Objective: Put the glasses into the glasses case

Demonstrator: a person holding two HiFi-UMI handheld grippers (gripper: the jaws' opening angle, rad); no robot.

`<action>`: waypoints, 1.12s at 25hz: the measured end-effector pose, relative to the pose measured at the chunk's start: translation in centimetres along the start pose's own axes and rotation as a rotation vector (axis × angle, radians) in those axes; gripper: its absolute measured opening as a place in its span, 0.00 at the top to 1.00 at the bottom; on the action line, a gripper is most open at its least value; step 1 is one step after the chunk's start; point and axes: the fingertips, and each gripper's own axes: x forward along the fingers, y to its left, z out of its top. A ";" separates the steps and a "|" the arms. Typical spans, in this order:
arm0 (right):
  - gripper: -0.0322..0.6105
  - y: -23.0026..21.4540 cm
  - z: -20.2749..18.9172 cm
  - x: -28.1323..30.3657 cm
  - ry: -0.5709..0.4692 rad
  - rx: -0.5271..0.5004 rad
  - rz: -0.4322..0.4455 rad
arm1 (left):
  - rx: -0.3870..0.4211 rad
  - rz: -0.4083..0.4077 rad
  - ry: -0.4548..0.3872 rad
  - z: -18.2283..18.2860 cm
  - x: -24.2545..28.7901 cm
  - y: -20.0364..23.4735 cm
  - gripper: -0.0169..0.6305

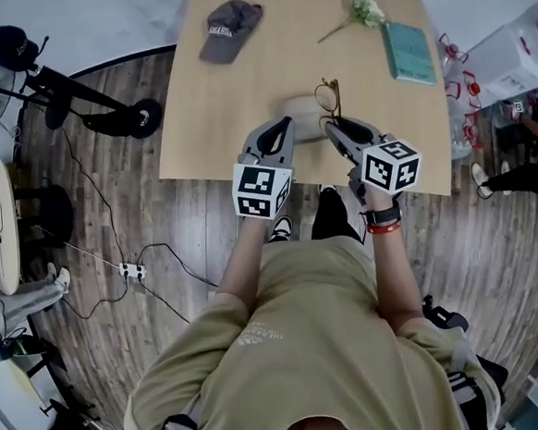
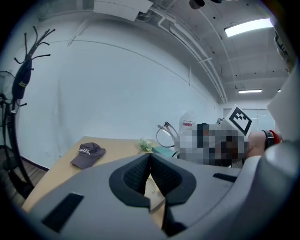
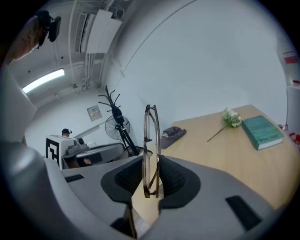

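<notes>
My right gripper (image 1: 329, 126) is shut on a pair of thin-rimmed glasses (image 1: 328, 98), which stand upright out of its jaws (image 3: 151, 140). A pale oval glasses case (image 1: 306, 114) sits near the wooden table's front edge (image 1: 247, 169), between the two grippers. My left gripper (image 1: 289, 122) meets the case's left edge. Its pads (image 2: 136, 176) come together at the tips, with a cream part of the case (image 2: 151, 190) between them. In the left gripper view the glasses (image 2: 164, 135) show just right of centre.
A dark cap (image 1: 228, 27) lies at the table's far left. A flower sprig (image 1: 359, 9) and a teal book (image 1: 408, 50) lie at the far right. A bottle (image 1: 453, 84) stands off the right edge. Cables and a fan stand are on the floor to the left.
</notes>
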 end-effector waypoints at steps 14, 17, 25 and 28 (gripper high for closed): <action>0.77 -2.4 -1.9 5.7 0.374 -0.161 0.293 | -0.080 0.157 0.060 -2.8 3.3 4.5 0.94; 0.78 -2.3 -1.3 6.5 0.444 -0.236 0.372 | -0.097 0.178 0.067 -3.1 3.5 5.1 0.94; 0.79 -3.6 -1.7 8.5 0.701 -0.370 0.551 | -0.122 0.227 0.089 -4.1 3.7 6.8 0.94; 0.79 -4.4 -2.2 9.2 0.814 -0.399 0.598 | -0.122 0.239 0.114 -4.6 3.8 7.1 0.94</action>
